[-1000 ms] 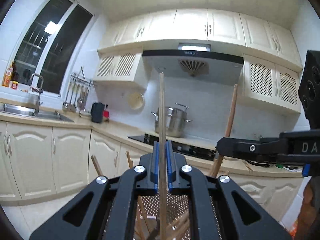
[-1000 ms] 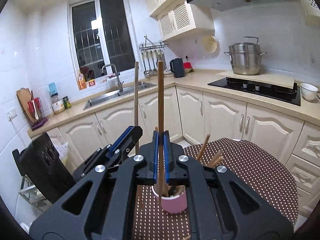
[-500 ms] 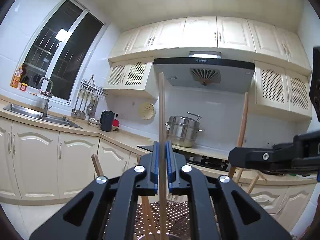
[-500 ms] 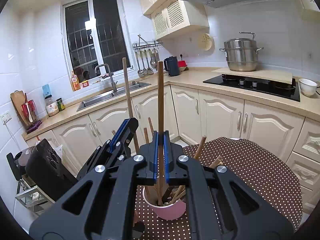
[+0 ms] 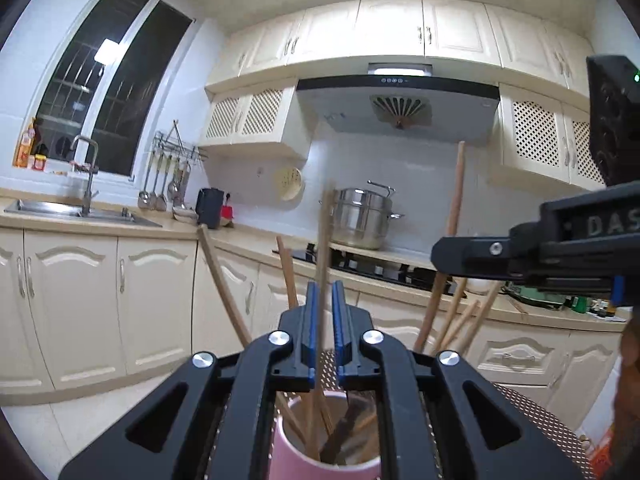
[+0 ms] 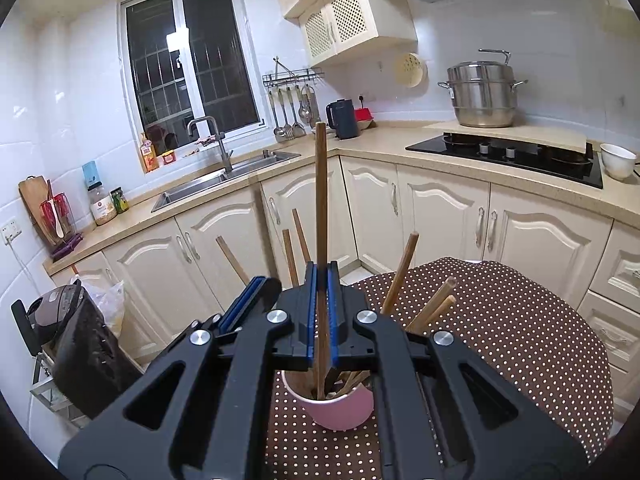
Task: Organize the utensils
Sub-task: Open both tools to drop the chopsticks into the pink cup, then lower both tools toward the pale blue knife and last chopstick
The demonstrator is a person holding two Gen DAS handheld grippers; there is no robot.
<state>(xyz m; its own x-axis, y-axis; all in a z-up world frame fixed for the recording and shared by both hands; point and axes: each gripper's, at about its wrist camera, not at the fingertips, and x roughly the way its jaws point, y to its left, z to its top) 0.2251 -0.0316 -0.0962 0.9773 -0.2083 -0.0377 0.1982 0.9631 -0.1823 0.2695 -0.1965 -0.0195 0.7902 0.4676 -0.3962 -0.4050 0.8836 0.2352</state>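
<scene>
Both grippers hang over the pink cup, which stands on the brown dotted tablecloth of a round table. Left gripper: in its own view the blue pads stand with a visible gap between them, and a pale wooden chopstick rises through that gap, blurred, its lower end down inside the cup; whether the pads actually press on it I cannot tell from this view. Right gripper: its jaws are clenched on a darker wooden chopstick, held upright with its lower tip reaching into the cup (the stick runs straight between the blue pads). In the right wrist view the left gripper's fingers show just to the left of the right one, close beside it. Several other chopsticks already lean in the cup at various angles, fanning outward. Behind stand cream cabinets, a sink, and a steel pot near the black hob.
</scene>
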